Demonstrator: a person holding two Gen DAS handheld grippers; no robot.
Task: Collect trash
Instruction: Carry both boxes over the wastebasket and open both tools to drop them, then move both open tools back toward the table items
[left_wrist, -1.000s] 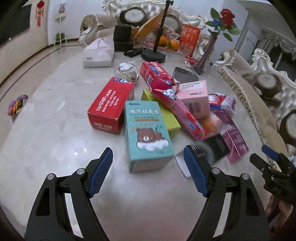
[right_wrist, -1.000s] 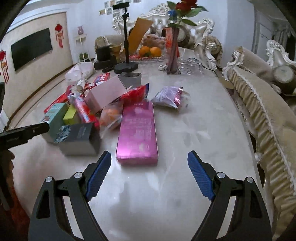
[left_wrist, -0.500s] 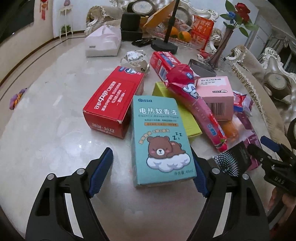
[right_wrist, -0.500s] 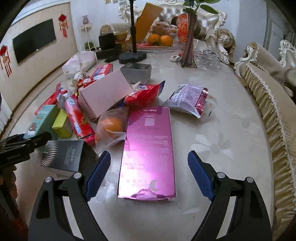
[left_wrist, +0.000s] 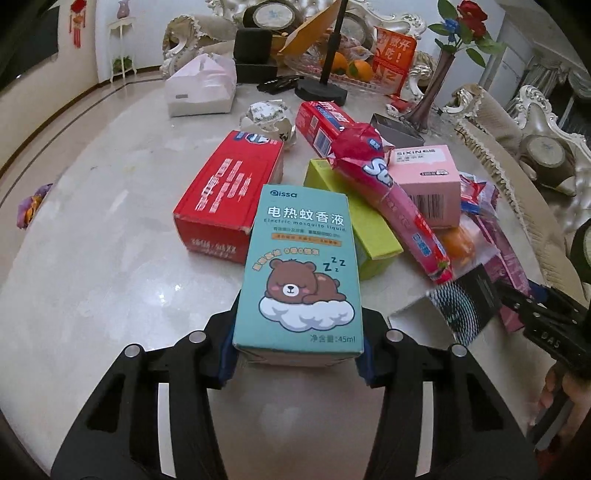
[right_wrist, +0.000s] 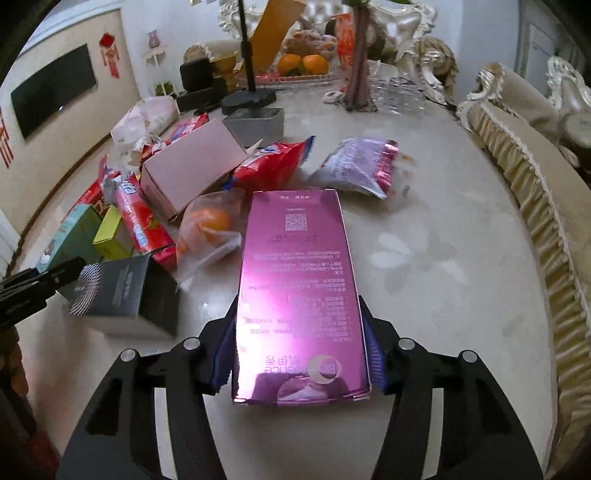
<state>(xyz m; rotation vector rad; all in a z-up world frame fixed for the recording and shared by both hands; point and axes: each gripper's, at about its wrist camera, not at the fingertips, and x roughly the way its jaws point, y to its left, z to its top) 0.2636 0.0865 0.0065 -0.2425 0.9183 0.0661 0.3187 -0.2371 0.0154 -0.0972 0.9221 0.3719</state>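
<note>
My left gripper is shut on the near end of a teal mosquito-liquid box with a sleeping bear on it, lying on the marble table. My right gripper is shut on the near end of a shiny pink box lying flat on the table. Around them lie a red box, a yellow-green box, a long pink-red wrapper, a pale pink box, a black box, a bagged orange and a purple snack bag.
At the far side stand a black stand base, a vase with a rose, a fruit tray, a white tissue bag and a grey tin. Sofa backs line the table's right edge.
Both grippers moved forward and closed: the left one on the teal bear box, the right one on the pink box. One second ago both were open and short of the boxes.
</note>
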